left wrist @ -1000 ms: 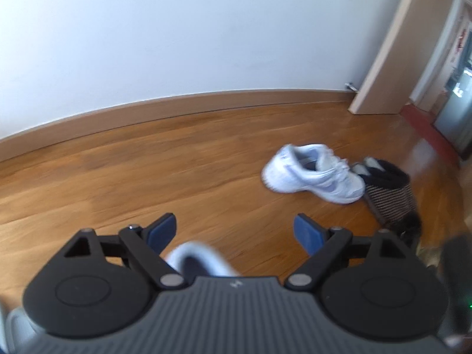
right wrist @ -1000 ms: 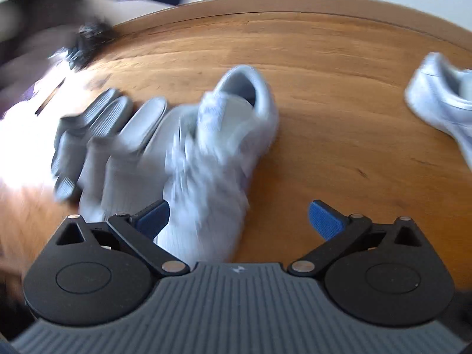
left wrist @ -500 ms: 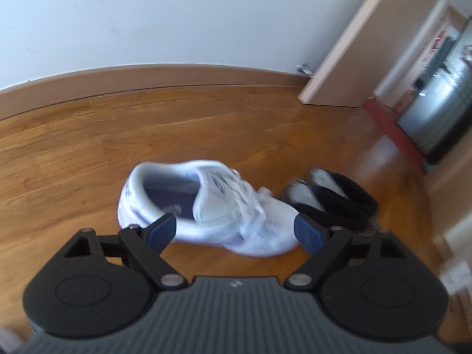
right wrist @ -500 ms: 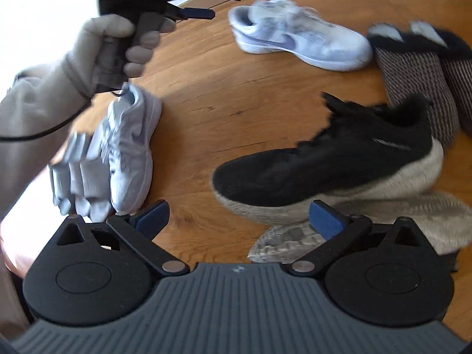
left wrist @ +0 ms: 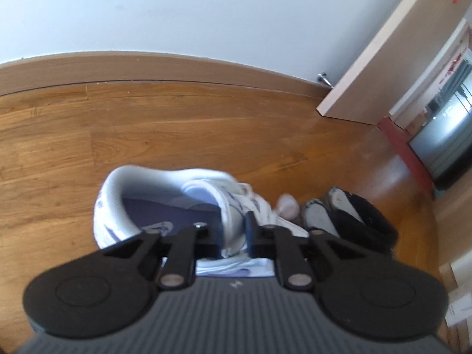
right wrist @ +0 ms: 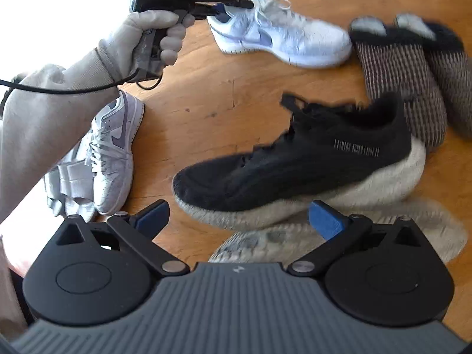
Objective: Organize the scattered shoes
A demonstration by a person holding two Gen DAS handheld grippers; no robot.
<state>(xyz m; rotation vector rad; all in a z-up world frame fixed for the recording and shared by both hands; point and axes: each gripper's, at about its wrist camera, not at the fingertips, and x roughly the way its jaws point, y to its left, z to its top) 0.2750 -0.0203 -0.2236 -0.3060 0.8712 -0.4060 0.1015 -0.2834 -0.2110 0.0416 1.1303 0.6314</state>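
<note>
My left gripper (left wrist: 233, 233) is shut on the collar of a white sneaker (left wrist: 165, 203) that lies on the wooden floor; it also shows in the right wrist view (right wrist: 280, 32), where the left gripper (right wrist: 227, 4) grips its heel end. My right gripper (right wrist: 239, 218) is open and empty, just above a black sneaker (right wrist: 295, 159) with a grey sole. A second black sneaker (right wrist: 339, 236) lies sole-up under it. A grey-and-white sneaker (right wrist: 112, 153) lies at the left.
A pair of dark knit slippers (right wrist: 413, 73) lies at the right, also seen in the left wrist view (left wrist: 354, 218). Grey slides (right wrist: 67, 188) lie beside the grey-and-white sneaker. A skirting board (left wrist: 177, 67) and an open door (left wrist: 383, 65) bound the floor.
My left gripper has moved onto the white sneaker and shut on its collar. My right gripper has swung from the grey-and-white sneaker to over the black sneaker, still open.
</note>
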